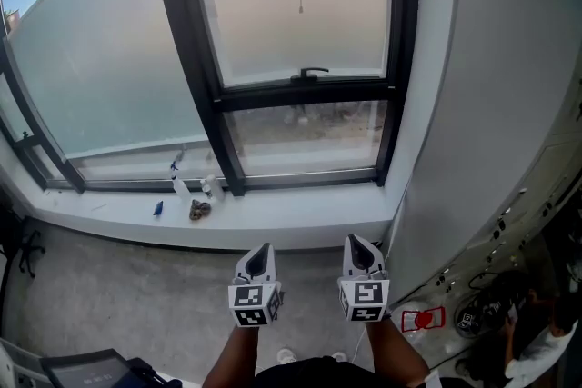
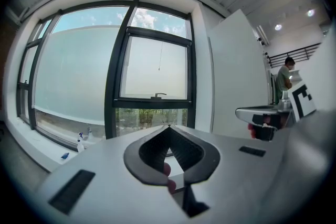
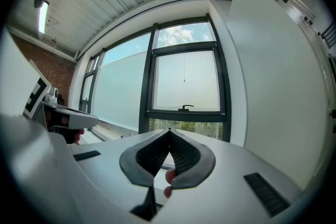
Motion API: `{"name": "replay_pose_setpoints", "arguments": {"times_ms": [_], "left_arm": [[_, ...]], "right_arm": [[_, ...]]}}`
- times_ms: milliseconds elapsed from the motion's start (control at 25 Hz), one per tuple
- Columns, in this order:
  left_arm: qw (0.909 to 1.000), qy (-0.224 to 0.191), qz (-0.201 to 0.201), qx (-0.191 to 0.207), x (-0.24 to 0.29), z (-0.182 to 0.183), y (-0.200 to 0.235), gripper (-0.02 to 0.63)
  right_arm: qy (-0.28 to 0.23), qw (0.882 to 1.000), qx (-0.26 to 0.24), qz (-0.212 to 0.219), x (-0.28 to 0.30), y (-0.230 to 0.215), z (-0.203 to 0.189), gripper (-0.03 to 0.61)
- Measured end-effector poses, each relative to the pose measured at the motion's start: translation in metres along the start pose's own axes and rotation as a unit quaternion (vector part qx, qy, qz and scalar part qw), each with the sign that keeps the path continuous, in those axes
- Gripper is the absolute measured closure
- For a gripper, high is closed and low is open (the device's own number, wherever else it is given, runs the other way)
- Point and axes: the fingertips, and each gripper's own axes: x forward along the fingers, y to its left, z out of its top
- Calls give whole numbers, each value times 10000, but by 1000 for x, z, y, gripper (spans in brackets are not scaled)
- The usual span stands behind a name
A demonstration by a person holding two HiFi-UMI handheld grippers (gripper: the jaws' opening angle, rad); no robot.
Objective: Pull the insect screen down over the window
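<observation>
The black-framed window (image 1: 300, 95) fills the wall ahead. It has a hazy upper pane, and a clear lower pane that shows greenery outside. Of the insect screen, only a thin pull cord with a small knob at its end (image 1: 298, 11) can be made out. It hangs from the top of the window down the middle of the upper pane and ends well above the black lever handle (image 1: 312, 73) on the crossbar. The screen itself cannot be made out.

Below the window runs a white sill surface (image 1: 300, 215). On it, under the window's left post, stand two white plastic spray bottles. One has a blue trigger (image 1: 175, 170) and the other is just to its right (image 1: 211, 186). What they hold cannot be told. Near them on the surface lie a small blue object (image 1: 158, 208) and a brownish lump (image 1: 199, 211).

Both tools are held low, well short of the window, side by side and pointing toward it. The left hand-held gripper (image 1: 263, 248), grey with a marker cube at its base, has its ribbed black jaws clenched tip to tip with nothing between them. The right hand-held gripper (image 1: 356, 241) has the same build and is likewise clenched on nothing. It sits below the window's right post, close to the white wall panel (image 1: 491, 104) that runs along the window's right side.
</observation>
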Motion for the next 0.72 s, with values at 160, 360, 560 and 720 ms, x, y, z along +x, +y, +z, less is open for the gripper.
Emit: {"name": "replay_pose_setpoints", "arguments": {"times_ms": [160, 360, 560, 720], "left_arm": [[9999, -11, 78, 95, 2, 1, -7, 612], [9997, -47, 223, 70, 3, 3, -17, 612], [9997, -56, 236, 38, 9, -1, -30, 612], [9998, -33, 179, 20, 22, 1, -32, 611]], "right_arm": [[13, 10000, 16, 67, -2, -9, 0, 577], [12, 9999, 68, 127, -8, -23, -1, 577], [51, 9998, 70, 187, -9, -34, -6, 577], [106, 9998, 76, 177, 3, -38, -9, 577]]}}
